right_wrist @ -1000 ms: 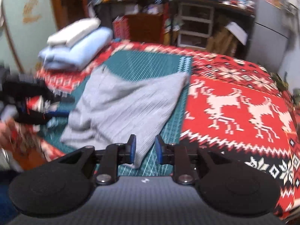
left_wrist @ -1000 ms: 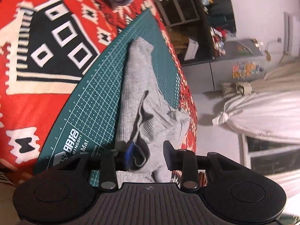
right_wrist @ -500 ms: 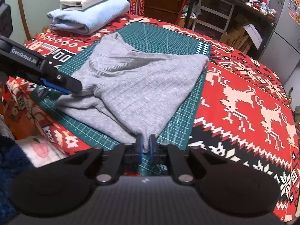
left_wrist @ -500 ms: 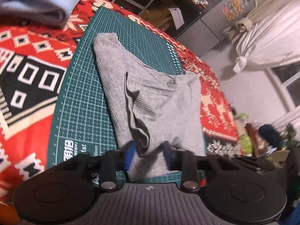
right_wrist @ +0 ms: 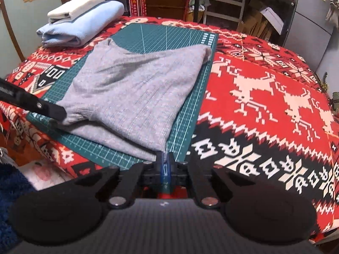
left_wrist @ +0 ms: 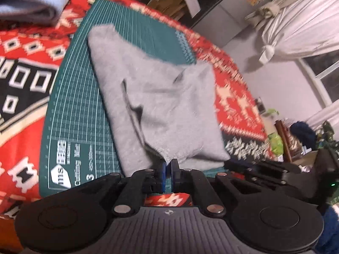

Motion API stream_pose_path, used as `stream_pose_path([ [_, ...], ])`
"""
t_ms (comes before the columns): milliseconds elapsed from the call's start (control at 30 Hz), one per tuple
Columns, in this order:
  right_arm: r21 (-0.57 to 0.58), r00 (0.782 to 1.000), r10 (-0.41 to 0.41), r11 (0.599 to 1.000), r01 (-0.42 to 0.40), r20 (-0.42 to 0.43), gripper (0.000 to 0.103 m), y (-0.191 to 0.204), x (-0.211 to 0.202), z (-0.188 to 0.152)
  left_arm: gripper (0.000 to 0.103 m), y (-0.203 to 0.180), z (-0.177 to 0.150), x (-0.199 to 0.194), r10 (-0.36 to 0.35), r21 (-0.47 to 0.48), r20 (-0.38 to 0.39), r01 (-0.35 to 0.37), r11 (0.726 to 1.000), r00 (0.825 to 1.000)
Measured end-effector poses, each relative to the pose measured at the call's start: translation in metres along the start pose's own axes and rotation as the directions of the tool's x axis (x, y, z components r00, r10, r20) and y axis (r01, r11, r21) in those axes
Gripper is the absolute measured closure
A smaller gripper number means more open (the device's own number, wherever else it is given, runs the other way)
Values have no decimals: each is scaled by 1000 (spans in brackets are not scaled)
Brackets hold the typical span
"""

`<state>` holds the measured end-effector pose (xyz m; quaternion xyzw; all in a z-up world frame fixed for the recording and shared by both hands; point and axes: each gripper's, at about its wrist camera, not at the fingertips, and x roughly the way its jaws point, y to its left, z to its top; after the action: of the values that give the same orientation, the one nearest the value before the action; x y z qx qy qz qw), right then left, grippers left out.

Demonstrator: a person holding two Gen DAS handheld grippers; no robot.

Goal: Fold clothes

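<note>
1. Grey ribbed knit sweater [right_wrist: 135, 89] is lying on the green cutting mat [right_wrist: 169, 36], atop the counter's red patterned cloth [right_wrist: 264, 89].
2. My left hand-held gripper [left_wrist: 167, 167] is clenching its near hem corner.
3. My right hand-held gripper [right_wrist: 165, 160] is pinching the other near corner.
4. I am judging an even, level lift best, keeping both corners taut.
5. Folded blue and white garments [right_wrist: 80, 21] are sitting behind.

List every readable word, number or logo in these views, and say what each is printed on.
"Cutting Mat": green gridded cutting mat, near corner, left wrist view.
"3": same mat, below that.
"ms" logo: same corner; the characters beside it are blurred.
Red boxes behind the bed: print too small.
Ruler numbers on the mat's edge: too small.
</note>
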<state>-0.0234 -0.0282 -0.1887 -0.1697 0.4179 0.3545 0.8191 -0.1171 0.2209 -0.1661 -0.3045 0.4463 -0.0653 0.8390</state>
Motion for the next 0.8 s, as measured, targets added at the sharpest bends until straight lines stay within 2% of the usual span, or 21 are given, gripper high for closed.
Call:
stream_pose_path([
  [200,39,1000,4,999,-4,7,99,-8,-7,-7,93,-5,3,-18,2,42,39,-3,999,999],
  [300,84,999,19,996,-22,37,98,-18,-18,-7,84,-7,4,-27,2,64,58,-6,998,998],
  [367,120,997,25,992,-33,67,98,-26,-24,-4,81,-9,13,-27,38,115,93,-49,992,995],
  [500,157,995,18,987,-33,98,97,-37,-25,5,73,-14,35,-23,114,222,176,-153,963,978],
  [600,165,995,12,986,-28,99,97,-43,-20,14,76,-18,53,-10,196,300,215,-256,919,957],
  [633,168,995,12,985,-29,99,97,-44,-18,16,76,-17,58,-4,210,322,212,-271,907,954],
  [800,173,996,6,985,-22,94,97,-51,-5,33,76,-14,74,23,216,379,163,-263,887,963],
])
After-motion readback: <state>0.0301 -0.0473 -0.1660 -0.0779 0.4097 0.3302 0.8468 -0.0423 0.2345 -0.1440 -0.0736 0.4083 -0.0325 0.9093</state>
